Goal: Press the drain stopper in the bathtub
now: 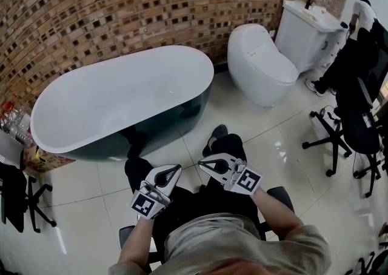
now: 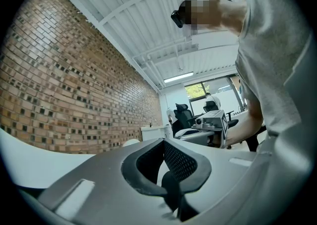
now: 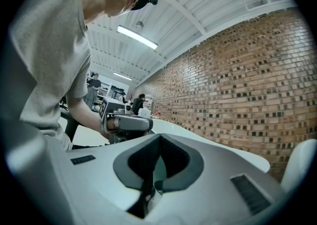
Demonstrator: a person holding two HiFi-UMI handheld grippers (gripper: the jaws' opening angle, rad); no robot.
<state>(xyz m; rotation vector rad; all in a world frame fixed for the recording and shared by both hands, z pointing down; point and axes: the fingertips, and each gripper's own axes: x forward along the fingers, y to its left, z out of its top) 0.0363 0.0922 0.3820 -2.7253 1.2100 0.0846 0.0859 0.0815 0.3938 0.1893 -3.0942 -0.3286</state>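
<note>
We hold L gripper [image 1: 176, 169] & R gripper [image 1: 202, 163] side by side, both jaws closed tip-to-tip, empty. Bathtub [image 1: 200, 65] sits ahead by brick wall [image 1: 121, 7]; its drain stopper can't be made out.

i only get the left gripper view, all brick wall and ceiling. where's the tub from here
Observer: The bathtub sits on the floor ahead of the person, along the brick wall. The left tool is held over the lap, short of it.
Operator: stopper visible in it?
Observer: No. In the head view the tub's inside looks plain white, and I cannot make out a stopper.
Operator: and the right tool?
Observer: The right tool is beside the left one, jaws together, nothing between them.
</note>
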